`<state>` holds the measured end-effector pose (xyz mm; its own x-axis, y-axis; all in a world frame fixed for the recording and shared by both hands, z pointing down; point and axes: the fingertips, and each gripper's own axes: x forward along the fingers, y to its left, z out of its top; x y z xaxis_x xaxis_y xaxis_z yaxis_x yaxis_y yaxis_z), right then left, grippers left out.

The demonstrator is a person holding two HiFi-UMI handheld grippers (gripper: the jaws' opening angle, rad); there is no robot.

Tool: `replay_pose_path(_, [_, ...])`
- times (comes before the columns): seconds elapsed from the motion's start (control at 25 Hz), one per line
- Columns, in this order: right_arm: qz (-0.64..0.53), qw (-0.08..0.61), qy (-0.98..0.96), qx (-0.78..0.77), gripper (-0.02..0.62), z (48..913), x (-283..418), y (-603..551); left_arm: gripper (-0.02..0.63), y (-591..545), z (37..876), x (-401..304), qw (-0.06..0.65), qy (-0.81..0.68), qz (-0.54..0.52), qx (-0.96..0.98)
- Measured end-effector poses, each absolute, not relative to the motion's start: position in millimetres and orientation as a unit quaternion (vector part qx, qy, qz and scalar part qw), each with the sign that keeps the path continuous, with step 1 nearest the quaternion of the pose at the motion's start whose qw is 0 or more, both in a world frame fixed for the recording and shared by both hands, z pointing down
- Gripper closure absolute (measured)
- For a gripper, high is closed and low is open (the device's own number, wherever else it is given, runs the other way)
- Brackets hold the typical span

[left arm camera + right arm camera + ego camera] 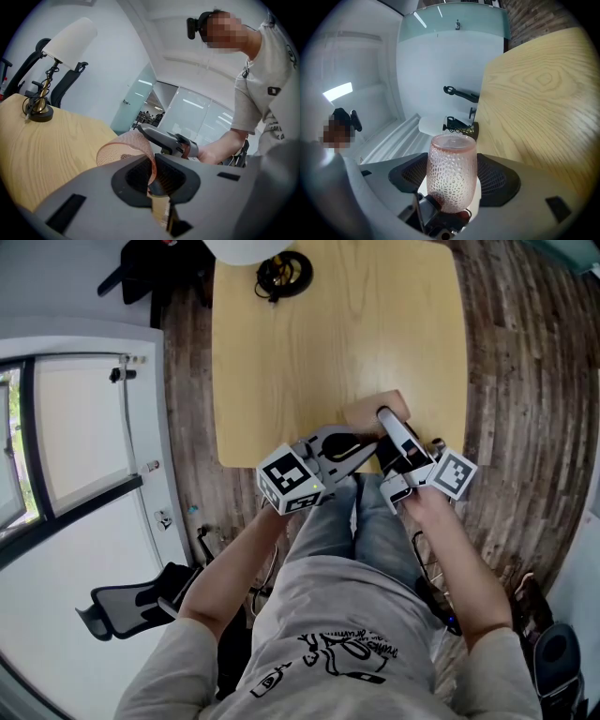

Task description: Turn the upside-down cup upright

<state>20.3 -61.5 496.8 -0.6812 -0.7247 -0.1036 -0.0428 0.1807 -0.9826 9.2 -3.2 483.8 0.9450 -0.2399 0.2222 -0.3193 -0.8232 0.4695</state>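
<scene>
Pinching the wall of a pink dimpled glass cup (452,164) with the left hand-held gripper (153,174) at the near edge of the pale wooden worktop (328,343); straddling it, untouched, between spread jaws of the right hand-held gripper (453,183), long axis along them.

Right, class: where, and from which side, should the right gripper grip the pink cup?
Probably across its rounded dimpled middle, from the side: the cup sits between the jaws of the open right gripper, and the left gripper pinches the rim wall.

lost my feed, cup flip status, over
Left gripper shut on cup wall. Right gripper open, cup between its jaws. Cup not yet set upright. Lamp at table's far end, no obstacle.
</scene>
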Motion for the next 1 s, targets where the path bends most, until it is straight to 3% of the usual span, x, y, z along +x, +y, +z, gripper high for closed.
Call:
replay_pose_path(0.32, [-0.568,0.288,0.723,-0.269,0.285,489.9,21.6,-62.3,0.578,-2.8,478.8,11.7,0.249,-0.144,0.079,0.954])
replay_pose_path(0.56, [-0.546,0.278,0.739,-0.279,0.284,479.4,30.4,-69.8,0.494,-5.9,471.6,14.0,0.246,-0.149,0.080,0.955])
replay_pose_path(1.0, [-0.474,0.199,0.807,-0.292,0.284,475.8,31.0,-75.6,0.474,-18.2,482.1,5.1,0.241,-0.180,0.099,0.948])
